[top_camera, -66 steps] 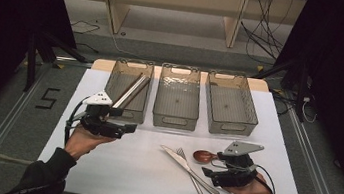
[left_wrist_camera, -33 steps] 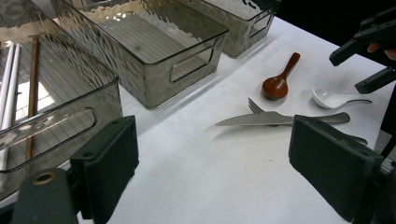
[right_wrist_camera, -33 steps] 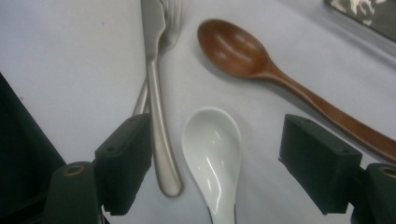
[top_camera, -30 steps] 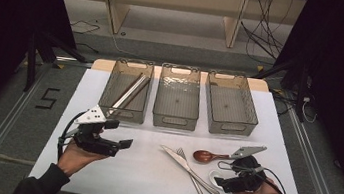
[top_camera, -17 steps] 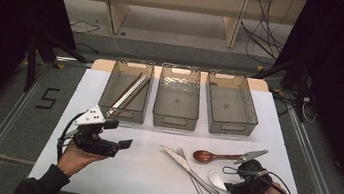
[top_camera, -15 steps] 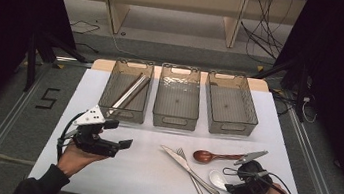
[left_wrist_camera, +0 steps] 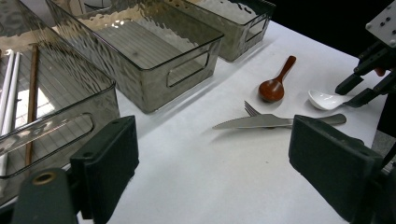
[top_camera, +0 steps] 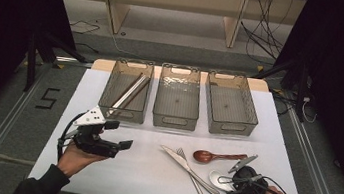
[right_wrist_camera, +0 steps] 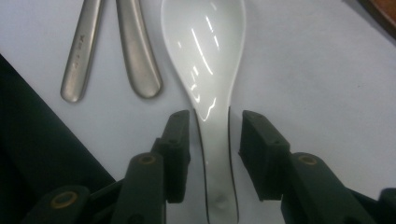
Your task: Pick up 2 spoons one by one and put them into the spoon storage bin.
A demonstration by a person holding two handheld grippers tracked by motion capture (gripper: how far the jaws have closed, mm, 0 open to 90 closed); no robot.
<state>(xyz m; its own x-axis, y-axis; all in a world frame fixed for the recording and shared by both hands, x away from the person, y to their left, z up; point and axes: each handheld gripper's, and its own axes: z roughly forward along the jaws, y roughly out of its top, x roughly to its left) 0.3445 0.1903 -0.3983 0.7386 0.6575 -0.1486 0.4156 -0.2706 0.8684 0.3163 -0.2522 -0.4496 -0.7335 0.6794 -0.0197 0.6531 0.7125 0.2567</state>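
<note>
The glossy white ceramic soup spoon's [right_wrist_camera: 212, 93] handle is straddled lengthwise by the right gripper's [right_wrist_camera: 214, 140] narrowed, just-closing jaws, not yet pressing.

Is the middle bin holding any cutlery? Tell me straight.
No: in the high view the middle bin has a bare floor, while the left bin holds the chopsticks.

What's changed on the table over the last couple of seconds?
The right claw dropped toward the table's near edge and has been closing around the white spoon's handle, pads not yet touching. The left claw drew back slightly, open. Bins and cutlery stayed put.
</note>
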